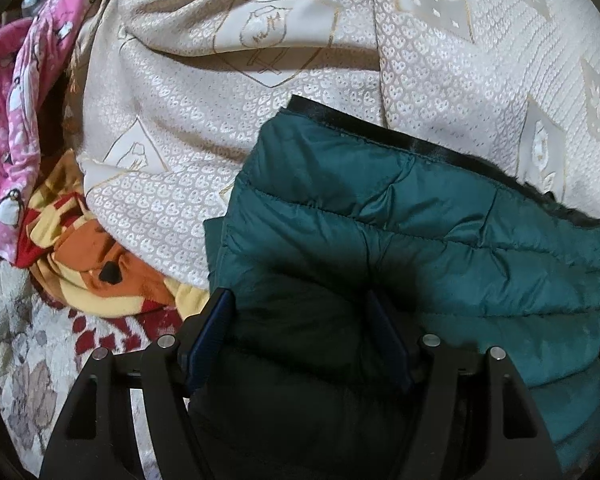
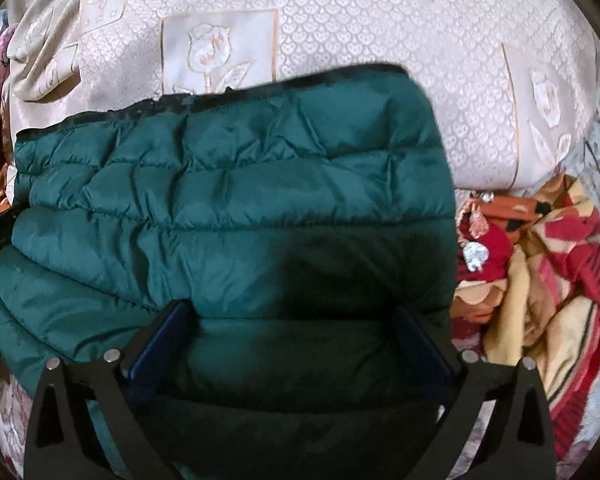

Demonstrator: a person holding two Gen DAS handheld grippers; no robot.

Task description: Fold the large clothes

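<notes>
My left gripper (image 1: 300,320) and right gripper (image 2: 292,332) each straddled a thick fold of the teal quilted puffer jacket (image 2: 236,184), the blue-padded fingers (image 1: 210,332) set wide apart with the padded fabric bulging between them; whether the pads pressed into it or merely flanked it, I could not tell. The jacket lay bunched in horizontal quilted rolls on a cream bedspread (image 1: 228,120) woven with small hearts and tulip panels, its black-trimmed edge (image 1: 380,132) on the far side. To the jacket's left, in the left wrist view, sat a crumpled orange, yellow and red blanket (image 1: 96,264) and, beyond it, pink penguin-print fabric (image 1: 16,128). In the right wrist view, a heap of red, orange and cream blanket (image 2: 540,256) lay just beside the jacket's right edge. A floral rug (image 1: 24,360) showed near left.
</notes>
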